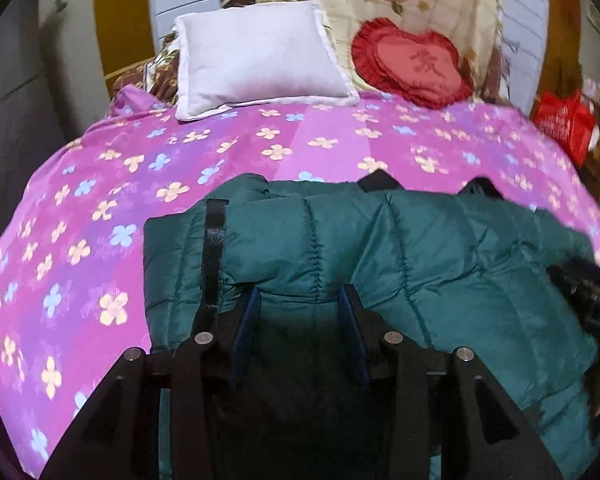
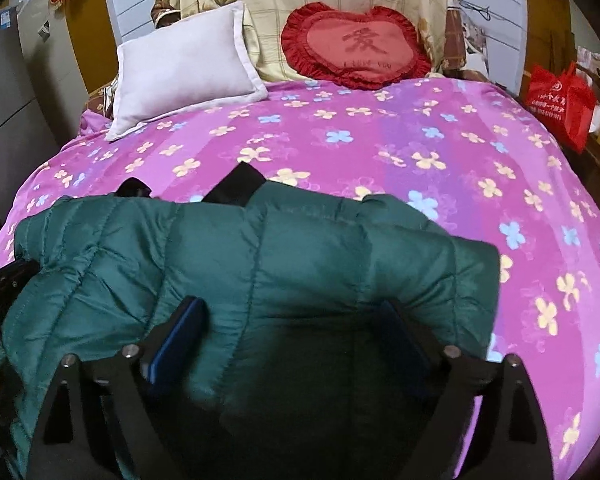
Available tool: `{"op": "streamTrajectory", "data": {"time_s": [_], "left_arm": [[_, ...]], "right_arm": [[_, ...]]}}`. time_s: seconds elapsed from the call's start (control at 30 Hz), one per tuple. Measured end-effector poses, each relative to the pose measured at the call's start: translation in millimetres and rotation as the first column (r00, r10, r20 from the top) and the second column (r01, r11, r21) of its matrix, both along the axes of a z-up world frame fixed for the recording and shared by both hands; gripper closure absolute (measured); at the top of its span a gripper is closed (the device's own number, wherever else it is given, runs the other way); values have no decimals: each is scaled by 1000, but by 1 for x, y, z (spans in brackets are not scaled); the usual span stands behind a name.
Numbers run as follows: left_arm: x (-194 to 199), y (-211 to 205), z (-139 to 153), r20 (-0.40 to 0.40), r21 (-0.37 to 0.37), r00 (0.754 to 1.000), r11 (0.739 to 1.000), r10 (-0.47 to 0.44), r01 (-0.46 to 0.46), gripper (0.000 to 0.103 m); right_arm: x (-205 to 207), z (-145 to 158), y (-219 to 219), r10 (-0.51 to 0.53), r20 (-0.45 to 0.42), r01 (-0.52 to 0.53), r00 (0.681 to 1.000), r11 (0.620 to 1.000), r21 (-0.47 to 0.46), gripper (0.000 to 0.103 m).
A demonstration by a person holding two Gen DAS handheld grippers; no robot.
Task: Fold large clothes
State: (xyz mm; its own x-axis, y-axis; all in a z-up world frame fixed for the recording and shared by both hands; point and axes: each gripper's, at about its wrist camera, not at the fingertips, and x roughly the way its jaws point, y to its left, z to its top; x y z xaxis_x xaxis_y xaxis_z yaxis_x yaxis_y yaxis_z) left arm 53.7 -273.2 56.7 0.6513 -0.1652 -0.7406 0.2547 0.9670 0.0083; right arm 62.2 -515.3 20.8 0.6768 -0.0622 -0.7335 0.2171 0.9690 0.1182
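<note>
A dark green quilted puffer jacket [image 1: 380,248] lies on the near part of the bed's pink flower-print cover [image 1: 100,184], its long axis running left to right. The left gripper [image 1: 300,300] hovers over the jacket's left half, jaws apart with padded fabric between them, not visibly pinched. The right gripper [image 2: 296,312] hangs over the right half, jaws wider apart. Both sit equally close, each to its own end.

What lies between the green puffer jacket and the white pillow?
Only bare flowered purple bedspread separates the green puffer jacket from the white pillow; both wrist views show it.
</note>
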Motion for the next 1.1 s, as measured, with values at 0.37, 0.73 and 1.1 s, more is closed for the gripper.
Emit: {"op": "streamTrajectory", "data": {"time_s": [0.37, 0.73, 1.1], "left_arm": [[6, -1, -7, -24, 7, 1000, 1000, -16, 16, 72], [10, -1, -12, -23, -8, 999, 1000, -28, 28, 71], [4, 1, -11, 13, -16, 1000, 1000, -20, 20, 71]], "right_arm": [[-42, 41, 18, 64, 31, -63, 997, 997, -37, 7], [-49, 0, 16, 37, -43, -39, 998, 998, -52, 6], [-66, 17, 15, 27, 7, -27, 1000, 999, -27, 4]]}}
